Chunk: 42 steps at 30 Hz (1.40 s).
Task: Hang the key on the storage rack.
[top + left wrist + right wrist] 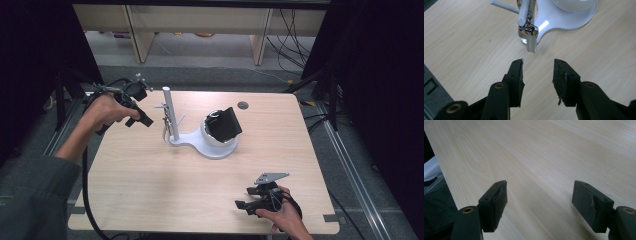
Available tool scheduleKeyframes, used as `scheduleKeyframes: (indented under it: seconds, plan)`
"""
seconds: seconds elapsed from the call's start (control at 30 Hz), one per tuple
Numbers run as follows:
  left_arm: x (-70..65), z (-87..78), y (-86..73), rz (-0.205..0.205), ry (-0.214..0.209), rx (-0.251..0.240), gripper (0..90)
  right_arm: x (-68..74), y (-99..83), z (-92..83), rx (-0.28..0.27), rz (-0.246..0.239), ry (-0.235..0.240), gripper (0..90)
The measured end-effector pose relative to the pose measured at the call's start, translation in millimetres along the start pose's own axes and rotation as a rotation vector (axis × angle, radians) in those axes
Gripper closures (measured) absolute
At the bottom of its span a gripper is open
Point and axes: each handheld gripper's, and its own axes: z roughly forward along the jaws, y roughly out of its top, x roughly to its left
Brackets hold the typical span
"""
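left hand-held gripper [537, 68] — keys [528, 31] just ahead

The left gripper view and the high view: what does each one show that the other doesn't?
Left gripper view alone: close detail, a small shiny metal clasp hanging on the white stand, with a flat white tag below it, and the left hand-held gripper with its jaws apart, nothing between them.

High view alone: the black boxy object in the white bowl, the right hand-held gripper near the table's front edge, and the round dark hole in the tabletop.

Both: the light wooden table and the white stand's curved base.
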Motion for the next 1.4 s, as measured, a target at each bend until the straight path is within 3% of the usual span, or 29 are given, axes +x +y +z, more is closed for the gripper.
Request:
scheduleKeyframes:
  seconds: [0.07,0.1,0.23,0.33,0.47,0.63,0.7,0.73,0.8,1.0,1.03,1.07,1.1,1.13,1.23,1.33,1.37,1.4]
  plan:
    - [3.5,1.8,-7.0,-0.040,0.001,-0.024,57.6,-0.6,0.0,-0.4,-0.002,-0.003,0.000,29.1]
    - [6.2,2.2,-10.3,-0.033,-0.004,-0.025,57.7,0.6,-0.1,-0.8,0.003,0.018,0.008,29.1]
    - [9.3,3.6,-23.6,-0.039,-0.003,-0.034,55.5,-1.6,-0.4,-1.0,-0.014,-0.004,-0.005,29.0]
    - [9.0,4.6,-33.1,-0.048,-0.006,-0.049,52.9,-0.3,-0.5,-1.7,-0.011,0.014,-0.003,29.1]
    - [6.2,7.0,-44.8,-0.045,-0.020,-0.050,50.0,-0.8,-0.1,-1.3,-0.008,0.001,-0.006,29.0]
    - [-7.3,12.1,-57.0,-0.048,-0.026,-0.062,43.0,-1.1,-0.2,-1.3,-0.010,0.013,-0.006,29.0]
    - [-14.3,13.7,-61.3,-0.035,-0.046,-0.067,41.3,-2.0,-0.3,-0.6,-0.015,0.005,-0.003,29.0]
    - [-18.0,14.7,-63.3,-0.031,-0.049,-0.077,40.6,-1.3,-0.3,-1.4,-0.002,0.024,-0.003,29.0]
    - [-24.4,17.2,-67.7,-0.029,-0.054,-0.092,38.9,-2.7,-0.5,-0.4,-0.012,0.008,-0.010,29.0]
    - [-34.5,27.2,-82.1,-0.019,-0.090,-0.106,33.7,1.1,-0.2,0.5,-0.013,0.030,-0.006,29.0]
    - [-36.5,29.3,-84.6,-0.027,-0.095,-0.120,32.7,-0.5,0.6,-0.5,-0.003,0.007,-0.010,28.9]
    - [-38.6,30.7,-87.1,-0.020,-0.099,-0.118,32.6,0.9,0.6,-0.6,-0.001,0.024,-0.007,28.9]
    - [-40.7,32.4,-89.5,-0.008,-0.097,-0.123,32.2,1.3,-0.1,1.8,-0.032,0.035,-0.001,28.9]
    - [-43.3,34.3,-91.8,-0.006,-0.093,-0.131,31.3,-1.5,0.5,1.1,-0.028,0.011,-0.004,28.9]
    - [-50.4,38.8,-98.1,0.001,-0.091,-0.145,28.8,-0.1,0.5,-1.2,-0.006,0.034,-0.014,28.8]
    - [-57.7,43.3,-103.3,-0.003,-0.101,-0.168,27.8,-0.7,0.5,-0.4,-0.018,0.014,-0.018,28.8]
    - [-60.1,44.6,-104.9,-0.004,-0.102,-0.169,27.5,1.3,0.1,0.7,-0.026,0.035,-0.011,28.8]
    - [-63.0,46.8,-106.6,-0.007,-0.104,-0.176,26.8,0.1,0.8,-0.5,-0.014,0.010,-0.019,28.7]
